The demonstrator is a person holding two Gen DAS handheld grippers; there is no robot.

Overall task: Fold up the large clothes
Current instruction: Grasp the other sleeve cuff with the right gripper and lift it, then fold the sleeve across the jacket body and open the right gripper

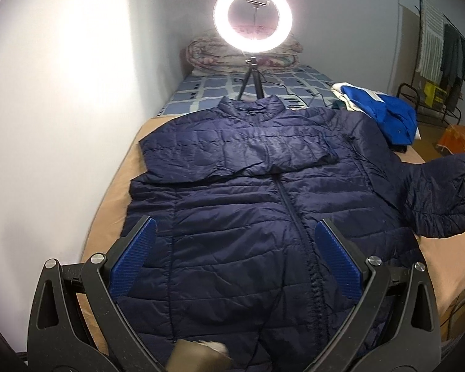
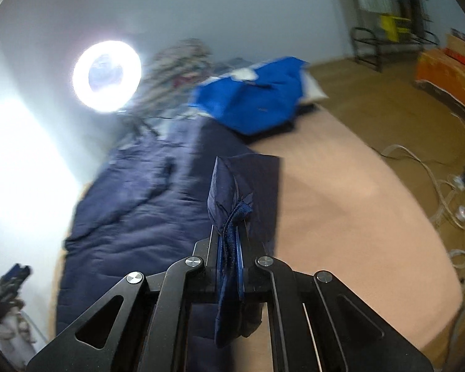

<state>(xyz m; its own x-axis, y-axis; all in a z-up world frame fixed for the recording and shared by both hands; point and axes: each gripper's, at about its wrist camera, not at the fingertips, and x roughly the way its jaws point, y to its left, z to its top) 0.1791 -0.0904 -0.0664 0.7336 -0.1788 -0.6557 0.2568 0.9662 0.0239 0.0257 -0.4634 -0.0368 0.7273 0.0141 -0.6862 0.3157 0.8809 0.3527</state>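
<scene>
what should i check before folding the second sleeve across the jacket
1. Right gripper shut on the sleeve cuff: ok, fabric is pinched between the pads.
2. Left gripper open and free of fabric: ok, it hovers over the navy jacket, pads apart.
3. First sleeve already folded across the chest: ok.
4. Jacket body lying flat, zipper closed: ok, only minor wrinkles.
5. Landing area on the chest free of other items: ok; the blue garment lies off to the side.
6. How firmly the cuff is held: cannot tell, the right wrist view is blurred.
</scene>
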